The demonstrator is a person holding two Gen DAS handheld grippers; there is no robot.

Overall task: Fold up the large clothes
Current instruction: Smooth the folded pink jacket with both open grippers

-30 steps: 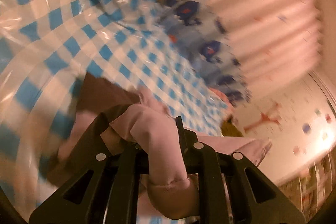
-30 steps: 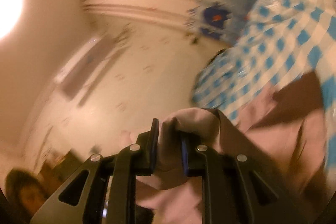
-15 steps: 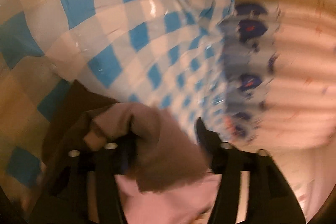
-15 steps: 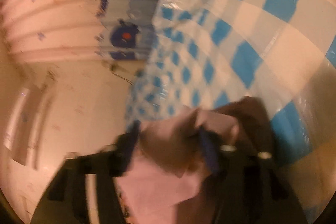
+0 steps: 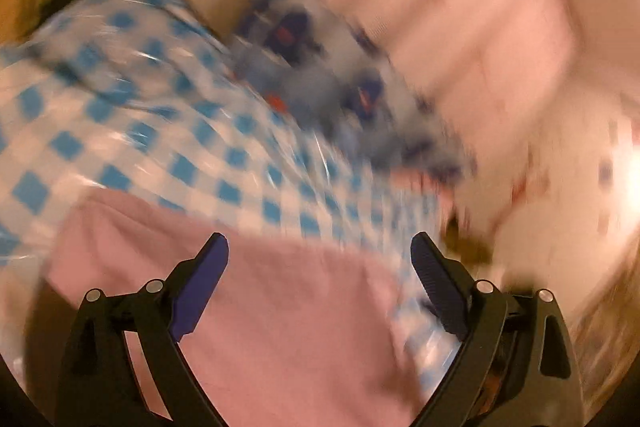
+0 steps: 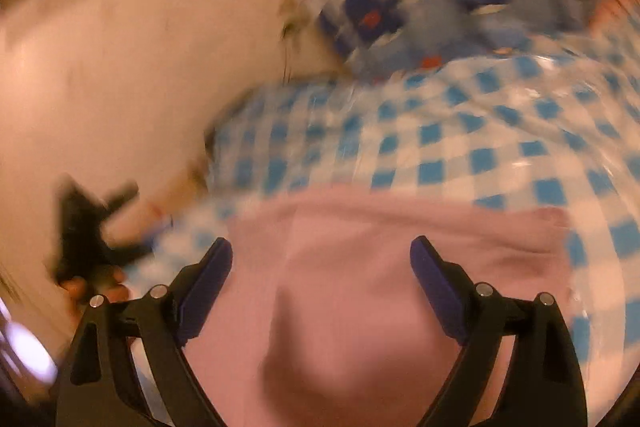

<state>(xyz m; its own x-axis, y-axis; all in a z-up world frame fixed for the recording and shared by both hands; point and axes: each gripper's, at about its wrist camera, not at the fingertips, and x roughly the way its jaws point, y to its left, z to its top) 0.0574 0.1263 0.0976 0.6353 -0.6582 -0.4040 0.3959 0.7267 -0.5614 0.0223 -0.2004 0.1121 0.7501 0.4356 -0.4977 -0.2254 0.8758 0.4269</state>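
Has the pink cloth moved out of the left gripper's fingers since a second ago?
Yes. The pink cloth now lies flat on the blue checked cover, below the left gripper, whose jaws are opening with nothing pinched.

Right claw (image 6: 321, 259) jaws opening, nothing gripped; pink garment (image 6: 360, 267) lies flat beneath on blue-checked worktop (image 6: 460, 143).
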